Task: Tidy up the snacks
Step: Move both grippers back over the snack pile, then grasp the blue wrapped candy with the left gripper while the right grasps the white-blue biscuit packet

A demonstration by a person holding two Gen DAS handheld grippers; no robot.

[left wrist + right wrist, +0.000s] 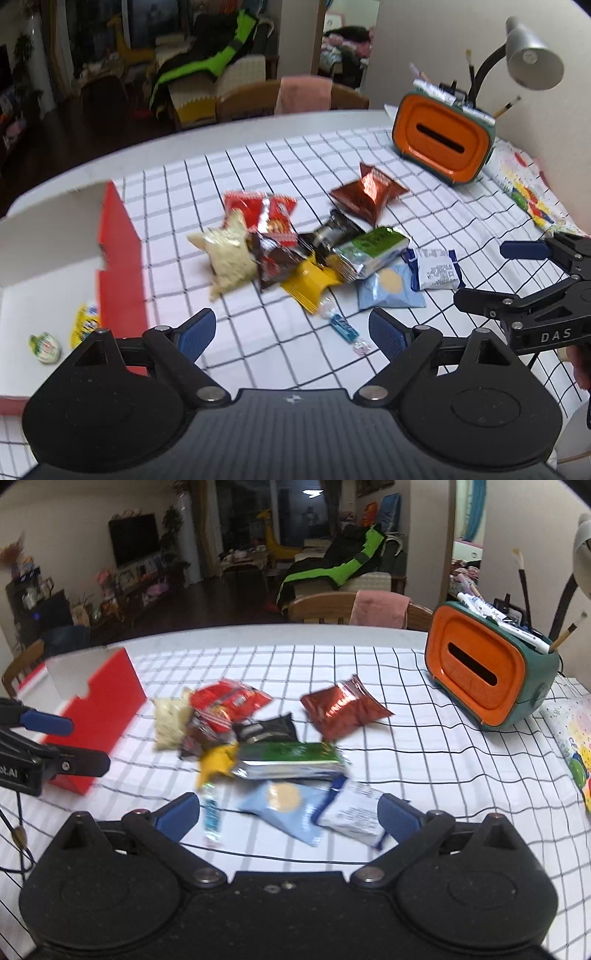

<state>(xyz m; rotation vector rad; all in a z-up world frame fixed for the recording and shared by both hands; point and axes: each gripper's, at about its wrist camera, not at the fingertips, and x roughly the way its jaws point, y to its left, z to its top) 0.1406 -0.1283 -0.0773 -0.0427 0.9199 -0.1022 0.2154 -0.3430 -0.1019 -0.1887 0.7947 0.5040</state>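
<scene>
L gripper [291,332] jaws spread wide, nothing betw. pads; just ahead of it lie a small blue candy [343,326] and a yellow packet [310,284], w/ two small snacks [46,347] already in the red box [118,254] at its left. R gripper [288,814] jaws also spread, empty, w/ a light-blue packet [288,810] and white-blue packet [351,814] lying betw. its fingers on the checked cloth [424,746], not gripped. Farther ahead: green-silver packet [291,762], black packet [267,729], cream packet [170,720], red packet [229,699], metallic red-brown bag [343,707]; beyond, at right, orange tissue holder [476,668].
</scene>
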